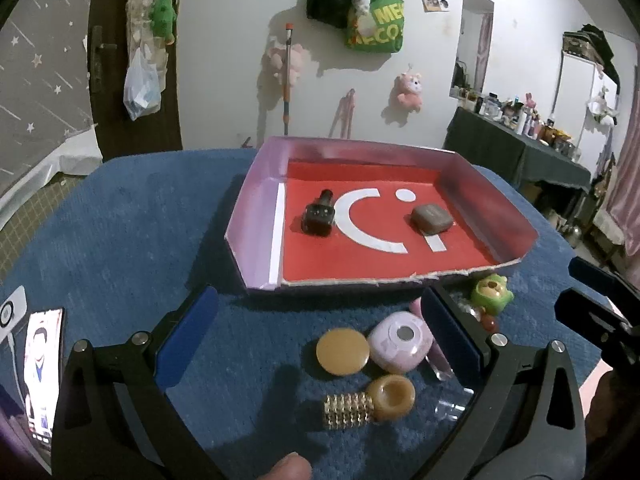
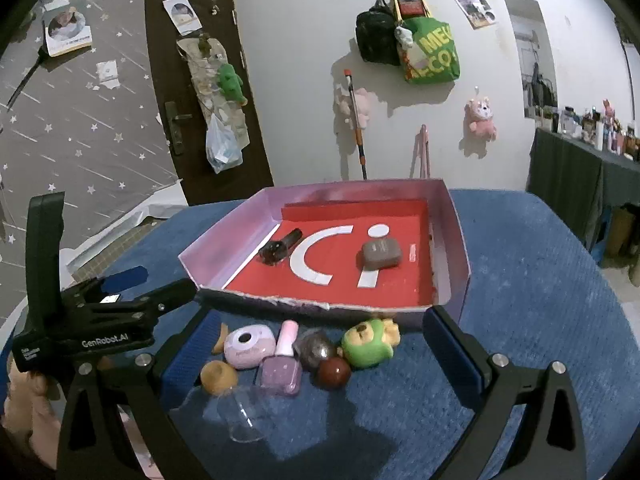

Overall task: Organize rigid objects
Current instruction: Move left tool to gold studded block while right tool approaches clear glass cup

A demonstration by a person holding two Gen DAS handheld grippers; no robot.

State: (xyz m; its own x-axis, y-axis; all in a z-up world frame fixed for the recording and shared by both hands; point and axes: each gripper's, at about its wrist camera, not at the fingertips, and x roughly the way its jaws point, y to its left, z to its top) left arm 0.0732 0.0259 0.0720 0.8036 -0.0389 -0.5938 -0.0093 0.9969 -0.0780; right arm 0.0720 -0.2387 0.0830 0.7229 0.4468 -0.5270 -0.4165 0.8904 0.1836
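Observation:
A shallow tray [image 1: 260, 216] [image 2: 452, 240] with lilac walls and a red floor stands on the blue cloth. It holds a small black bottle [image 1: 318, 218] [image 2: 280, 248] and a grey-brown case [image 1: 433, 219] [image 2: 380, 255]. In front of it lie a tan disc [image 1: 343, 351], a lilac round case [image 1: 400, 343] [image 2: 249, 347], a tan ring [image 1: 391, 397] [image 2: 218, 377], a gold studded cylinder [image 1: 348, 412], a pink nail polish [image 2: 282, 364], a dark ball [image 2: 314, 347], a red ball [image 2: 333, 372], a green toy [image 1: 491, 294] [image 2: 370, 344] and a clear bottle [image 2: 240, 412]. My left gripper [image 1: 320, 300] and right gripper [image 2: 322, 320] hover open over this cluster, holding nothing.
A phone [image 1: 42, 368] lies at the cloth's left edge. A thumb [image 1: 288, 470] shows at the bottom. A dark side table [image 1: 520, 148] crowded with bottles stands to the right. Bags and plush toys hang on the wall behind, beside a brown door [image 2: 192, 92].

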